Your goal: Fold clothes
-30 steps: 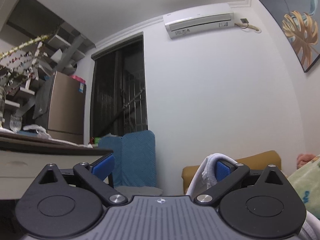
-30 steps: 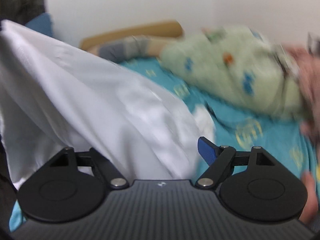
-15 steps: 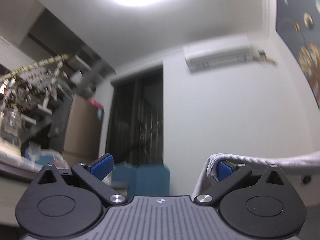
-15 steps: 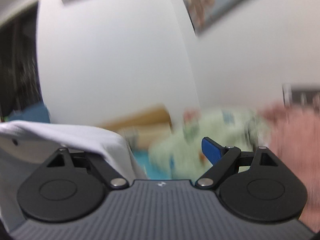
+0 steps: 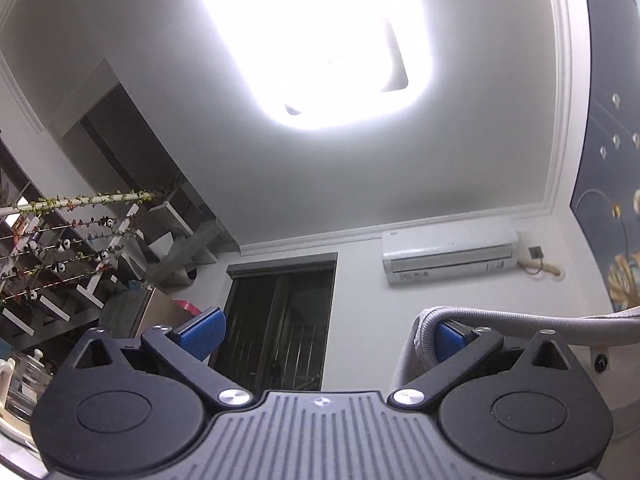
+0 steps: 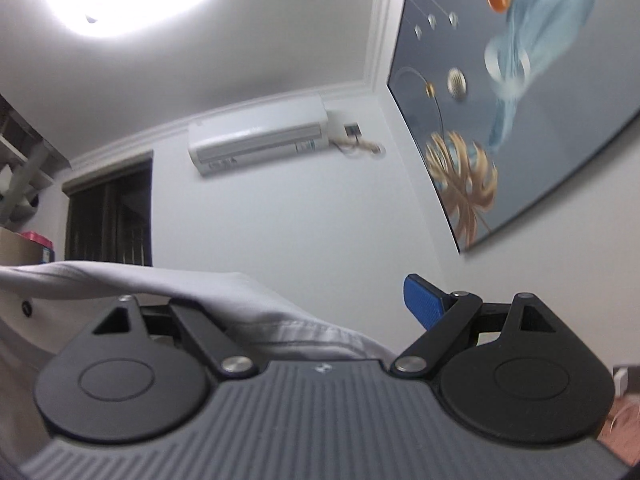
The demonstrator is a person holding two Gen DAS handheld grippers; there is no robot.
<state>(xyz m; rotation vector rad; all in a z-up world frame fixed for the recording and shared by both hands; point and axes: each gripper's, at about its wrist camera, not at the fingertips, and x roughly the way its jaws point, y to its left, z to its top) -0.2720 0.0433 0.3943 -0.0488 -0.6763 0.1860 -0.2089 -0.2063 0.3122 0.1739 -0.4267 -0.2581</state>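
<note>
Both wrist cameras have tilted up from the bed to the bright ceiling light [image 5: 320, 40] and white wall air conditioner [image 6: 256, 140]. A pale grey-white cloth garment [image 6: 224, 300] hangs stretched between them, likely being lifted and shaken out before folding. The left gripper [image 5: 332, 330] stands wide open, the garment's ribbed edge [image 5: 424, 332] hooked over its right blue pad only. The right gripper [image 6: 300, 308] also looks spread; cloth drapes over and hides its left finger, so any hold is unclear. Next comes lowering the garment flat.
</note>
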